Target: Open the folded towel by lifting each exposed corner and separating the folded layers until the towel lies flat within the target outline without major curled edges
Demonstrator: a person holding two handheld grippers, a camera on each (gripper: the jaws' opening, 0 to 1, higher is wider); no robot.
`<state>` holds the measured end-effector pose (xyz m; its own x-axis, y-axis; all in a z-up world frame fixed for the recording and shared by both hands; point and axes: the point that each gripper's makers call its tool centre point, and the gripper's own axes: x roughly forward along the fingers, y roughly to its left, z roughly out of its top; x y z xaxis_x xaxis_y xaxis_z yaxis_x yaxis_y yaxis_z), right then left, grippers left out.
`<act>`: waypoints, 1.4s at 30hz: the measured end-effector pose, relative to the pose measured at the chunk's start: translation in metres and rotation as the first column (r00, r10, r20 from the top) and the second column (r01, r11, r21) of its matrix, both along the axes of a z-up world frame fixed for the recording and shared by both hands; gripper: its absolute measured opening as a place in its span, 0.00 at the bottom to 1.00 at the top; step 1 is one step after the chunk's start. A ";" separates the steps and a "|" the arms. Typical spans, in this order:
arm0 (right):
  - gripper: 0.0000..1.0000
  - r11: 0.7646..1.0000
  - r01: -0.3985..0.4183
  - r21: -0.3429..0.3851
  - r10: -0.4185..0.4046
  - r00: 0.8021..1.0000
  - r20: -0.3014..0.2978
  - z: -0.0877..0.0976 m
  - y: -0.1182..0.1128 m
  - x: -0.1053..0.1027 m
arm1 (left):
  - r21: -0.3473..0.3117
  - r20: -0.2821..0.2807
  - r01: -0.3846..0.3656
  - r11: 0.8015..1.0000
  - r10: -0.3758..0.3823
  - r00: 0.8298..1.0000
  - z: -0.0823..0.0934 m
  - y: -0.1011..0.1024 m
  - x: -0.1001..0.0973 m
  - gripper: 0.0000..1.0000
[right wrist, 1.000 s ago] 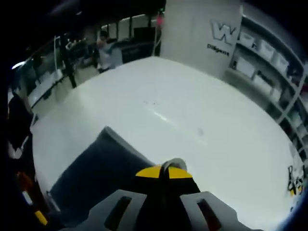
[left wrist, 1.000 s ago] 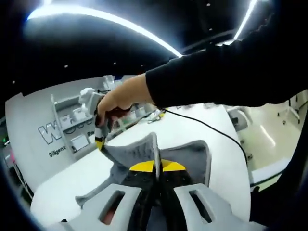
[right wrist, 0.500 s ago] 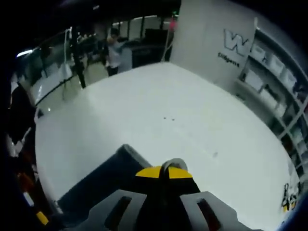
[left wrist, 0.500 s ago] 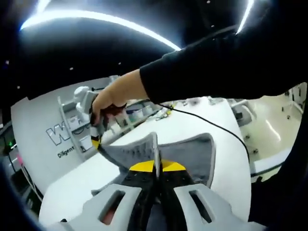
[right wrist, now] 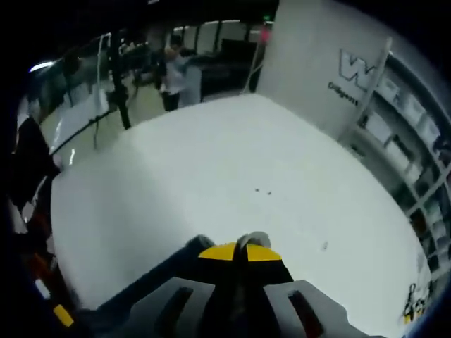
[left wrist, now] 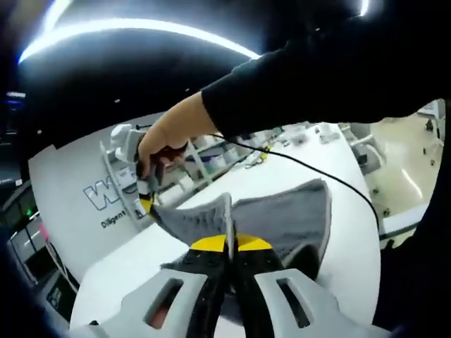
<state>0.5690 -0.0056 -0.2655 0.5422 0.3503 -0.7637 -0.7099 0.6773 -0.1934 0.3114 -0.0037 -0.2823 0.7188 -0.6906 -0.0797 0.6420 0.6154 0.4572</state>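
**Towel up off the table, pinched at two corners**

In the left gripper view the left gripper [left wrist: 229, 243] had its jaws pressed together on an edge of the grey towel [left wrist: 282, 222], a thin ridge of cloth standing straight up between the yellow-tipped pads. The towel spread away from that pinch and hung in the air above the white table [left wrist: 141, 260], its far edge sagging toward the right. Across the cloth, the right gripper [left wrist: 148, 201] showed at the towel's far left corner, a bare hand [left wrist: 165, 141] wrapped around its handle, a black sleeve [left wrist: 317, 84] running off to the right and a black cable [left wrist: 310, 169] trailing over the table behind.

In the right gripper view the right gripper [right wrist: 246, 248] had its jaws drawn together, with a small pale-grey nub poking up between the yellow tips — it looked like the towel corner, though the picture was too blurred to be sure. A dark sheet fell away below-left of the jaws. Beyond lay the table, with a white wall [right wrist: 310, 63] bearing a "W" logo and shelving [right wrist: 416, 141] on the right.
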 end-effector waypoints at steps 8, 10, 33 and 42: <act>0.00 0.999 -0.050 -0.015 0.051 0.998 0.024 0.006 0.044 0.004 | -0.006 0.021 -0.079 0.997 0.079 0.997 0.005 0.041 0.004 0.01; 0.00 0.998 -0.057 -0.022 0.058 0.998 0.034 0.007 0.052 0.006 | 0.000 0.016 -0.094 0.996 0.094 0.995 0.002 0.048 0.007 0.01; 0.00 0.980 -0.180 -0.089 0.183 0.983 0.022 -0.021 0.180 0.018 | -0.063 -0.070 -0.250 0.966 0.246 0.967 -0.014 0.146 0.014 0.01; 0.00 0.966 -0.236 -0.106 0.239 0.971 0.016 -0.030 0.230 0.010 | -0.101 -0.108 -0.314 0.944 0.304 0.947 -0.023 0.179 0.011 0.01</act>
